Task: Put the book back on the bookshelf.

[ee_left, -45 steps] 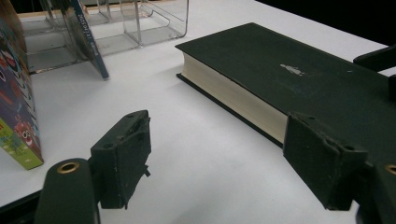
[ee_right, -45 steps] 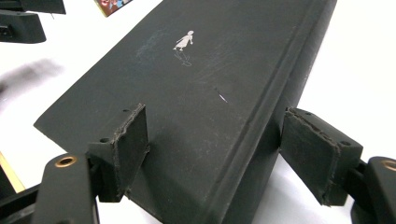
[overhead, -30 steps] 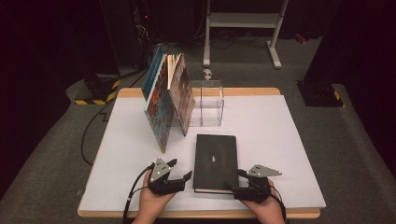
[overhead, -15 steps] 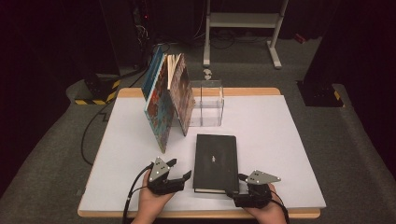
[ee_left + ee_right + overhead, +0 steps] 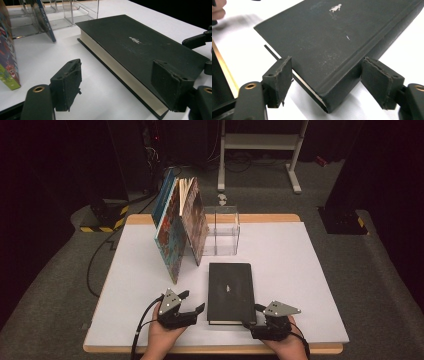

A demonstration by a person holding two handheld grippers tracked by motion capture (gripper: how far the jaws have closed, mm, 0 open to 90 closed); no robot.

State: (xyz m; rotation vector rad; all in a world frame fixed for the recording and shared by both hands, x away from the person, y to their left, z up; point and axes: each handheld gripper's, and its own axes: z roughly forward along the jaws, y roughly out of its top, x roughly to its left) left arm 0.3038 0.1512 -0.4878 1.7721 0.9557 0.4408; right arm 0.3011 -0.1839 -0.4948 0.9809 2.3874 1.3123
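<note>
A black hardcover book point(image 5: 230, 290) lies flat on the white table point(image 5: 305, 270), spine to the right. My left gripper point(image 5: 193, 301) rests beside its near left corner, open; in the left gripper view point(image 5: 117, 82) the book's point(image 5: 140, 47) page edge runs between the jaws, untouched. My right gripper point(image 5: 252, 317) sits at the near right corner. In the right gripper view point(image 5: 327, 75) that corner of the book point(image 5: 317, 42) lies between the jaws, which have just been closing; the pads stand close to its sides without pressing.
Several colourful books point(image 5: 175, 235) lean against a clear acrylic holder point(image 5: 222, 230) at the back of the table. A white metal frame point(image 5: 260, 150) stands on the floor behind. The table's wooden near edge point(image 5: 210, 349) lies just under both hands.
The right gripper sits a touch lower in the picture than a second ago. The left gripper and the black book have kept still.
</note>
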